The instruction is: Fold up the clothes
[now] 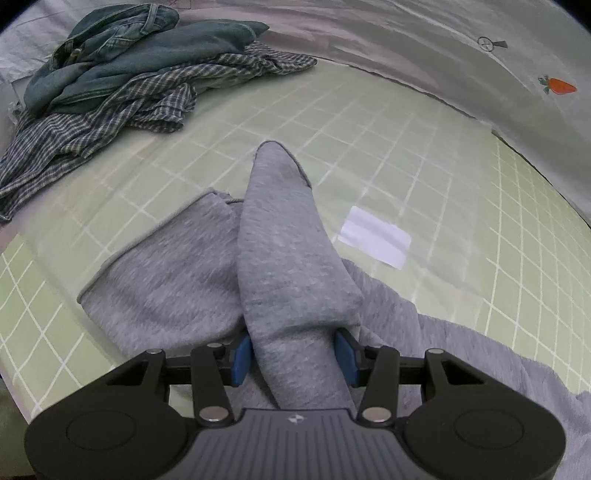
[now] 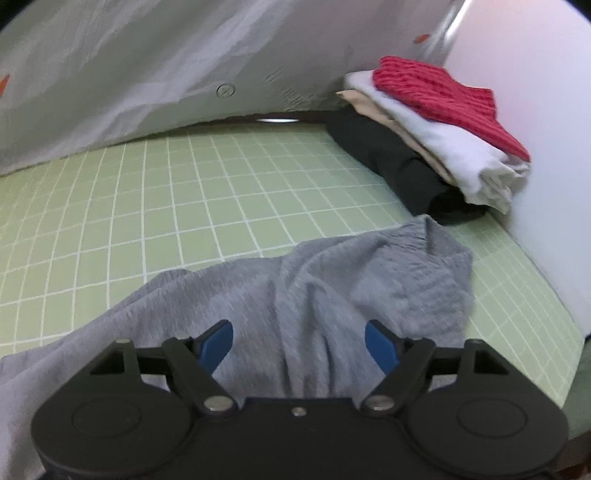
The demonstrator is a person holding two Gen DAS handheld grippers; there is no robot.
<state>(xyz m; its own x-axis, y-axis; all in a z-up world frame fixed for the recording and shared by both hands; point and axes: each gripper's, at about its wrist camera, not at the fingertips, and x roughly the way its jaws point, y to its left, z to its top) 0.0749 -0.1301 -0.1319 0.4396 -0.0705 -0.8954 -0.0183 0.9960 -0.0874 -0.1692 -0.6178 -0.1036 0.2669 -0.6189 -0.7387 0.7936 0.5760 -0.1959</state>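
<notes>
Fabric everywhere: grey sweatpants spread over the green grid-patterned mat, one leg bunched into a thick roll and running up between the blue pads of the left gripper, pinched there from both sides. Other leg flat on the mat just left of the roll. Heap of unfolded clothes at far left: jeans on top, plaid shirt below. White paper slip on the mat just right of the roll. Right gripper spread wide above the crumpled waistband end of the sweatpants, blue pads well apart, gripping nothing. Folded stack beyond, by the wall: red knit on top, white garment under it, black garment at the bottom.
</notes>
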